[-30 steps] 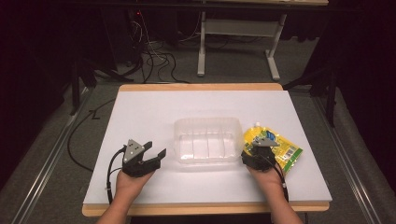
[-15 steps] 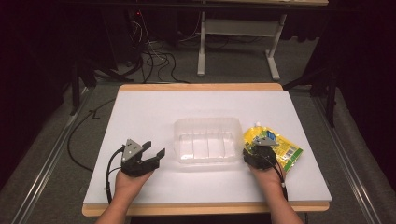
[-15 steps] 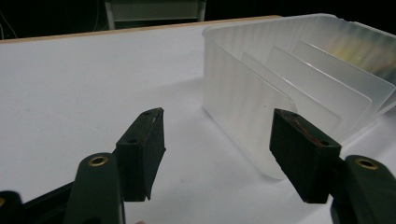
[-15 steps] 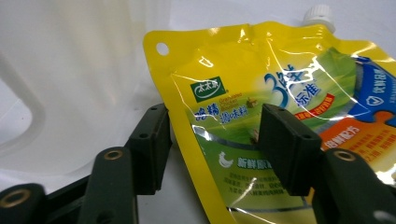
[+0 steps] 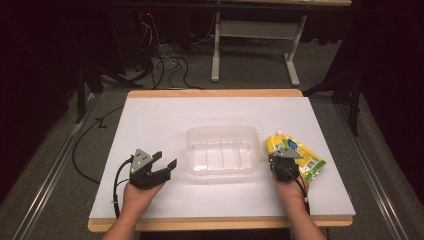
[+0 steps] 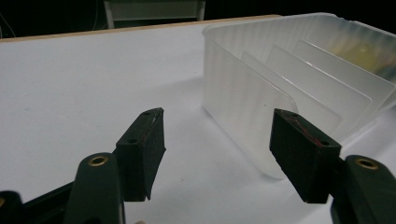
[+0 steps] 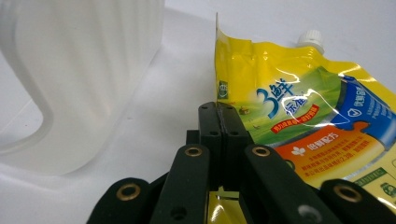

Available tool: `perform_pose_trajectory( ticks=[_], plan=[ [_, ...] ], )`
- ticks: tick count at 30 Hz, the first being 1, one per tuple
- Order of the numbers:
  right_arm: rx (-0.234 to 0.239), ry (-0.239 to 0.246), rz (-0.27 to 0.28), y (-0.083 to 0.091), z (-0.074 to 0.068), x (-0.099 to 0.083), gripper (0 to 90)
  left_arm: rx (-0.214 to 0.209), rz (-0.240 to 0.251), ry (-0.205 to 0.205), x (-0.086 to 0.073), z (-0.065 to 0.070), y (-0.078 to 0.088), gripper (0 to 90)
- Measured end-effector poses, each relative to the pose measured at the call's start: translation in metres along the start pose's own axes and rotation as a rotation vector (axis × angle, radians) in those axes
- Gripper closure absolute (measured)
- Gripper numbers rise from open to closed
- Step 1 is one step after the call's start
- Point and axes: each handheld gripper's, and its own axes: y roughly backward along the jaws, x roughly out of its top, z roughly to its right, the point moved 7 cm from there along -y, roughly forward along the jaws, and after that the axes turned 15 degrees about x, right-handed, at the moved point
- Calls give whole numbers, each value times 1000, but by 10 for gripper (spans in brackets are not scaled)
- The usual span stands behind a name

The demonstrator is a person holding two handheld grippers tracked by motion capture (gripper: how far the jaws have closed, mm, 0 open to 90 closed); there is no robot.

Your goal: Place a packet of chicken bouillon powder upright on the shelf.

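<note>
Although its printed film looks shiny and smooth, the yellow pouch (image 7: pixel 299 116) is judged to be soft and floppy, so it will probably sag and bend when it is lifted from one edge. It lies flat on the white table (image 5: pixel 150 120), just beside the right wall of the clear plastic bin (image 5: pixel 222 150), with its white cap (image 7: pixel 309 38) pointing away from the person. The right gripper (image 7: pixel 218 122) is clenched, and its jaws are pressed together on the near edge of the pouch, at the flat sealed seam. This seam is judged a good place for holding, because it is thinner and stiffer than the filled middle, which could slip. The weight cannot be known, but the pouch seems filled, so a swing is to be expected when it is carried.

The left gripper (image 6: pixel 224 140) is released, with its jaws spread wide, and it is held close to the left wall of the bin without touching it. The bin looks light and thin, with upright dividers (image 6: pixel 327 88) inside, and it could slide easily if it is pushed.

How much of the seam is caught between the jaws is hidden by the jaws themselves. The small print on the pouch is hard to read, and its lower part is cut off in the right gripper view
</note>
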Motion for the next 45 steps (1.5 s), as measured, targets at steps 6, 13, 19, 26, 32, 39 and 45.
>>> perform_pose_trajectory(
  ticks=[6, 13, 19, 26, 32, 39, 45],
  plan=[
    [18, -1, -8, 12, 2, -8, 900, -1, 0, -3, 0, -1, 0, 360],
    [24, 20, -27, 29, 0, -21, 895, -11, 2, 5, 2, 1, -1, 360],
    [2, 22, -39, 14, -2, -14, 802, -14, 4, -2, 2, 1, 1, 360],
    [-43, 42, -60, -3, -7, -8, 642, -8, 2, 5, 1, -3, 2, 360],
    [-53, 44, -75, -17, -8, 0, 490, -12, 3, 3, 1, -2, 2, 360],
    [-35, -11, -59, -22, 0, 2, 541, -15, 2, 2, 1, -2, 3, 361],
    [-13, -29, -30, -16, 1, 3, 736, -16, 3, 6, 2, -2, 2, 361]
  ],
)
